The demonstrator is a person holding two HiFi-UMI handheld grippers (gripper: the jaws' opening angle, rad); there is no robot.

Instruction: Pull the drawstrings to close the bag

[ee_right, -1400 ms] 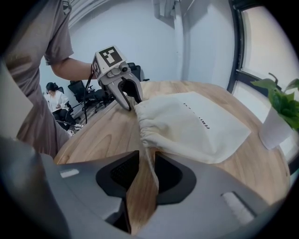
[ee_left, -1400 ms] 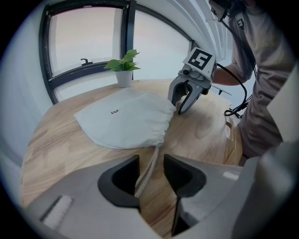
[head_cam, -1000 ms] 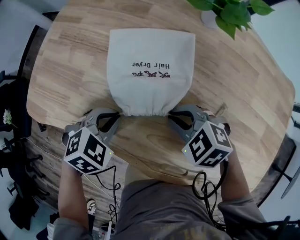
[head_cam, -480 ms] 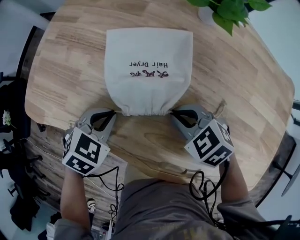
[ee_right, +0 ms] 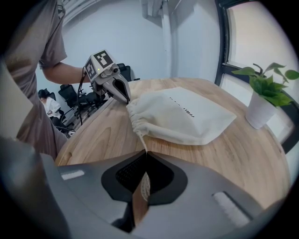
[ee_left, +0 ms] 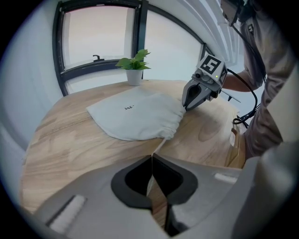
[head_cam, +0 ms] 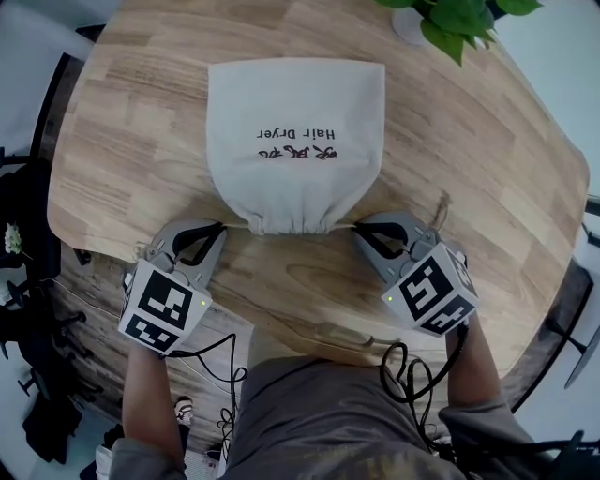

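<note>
Bag [head_cam: 295, 141]: pale cloth, lying flat on the wooden table [head_cam: 122, 141], gathered mouth toward the person.
Left gripper [head_cam: 221, 228]: jaws pressed together, pinching the left drawstring [ee_left: 159, 144] just beside the mouth.
Right gripper [head_cam: 362, 226]: jaws closed on the right drawstring [ee_right: 141, 140], which runs straight to the mouth.
Potted plant [head_cam: 448, 21]: at the far table edge, beyond the bag.
</note>
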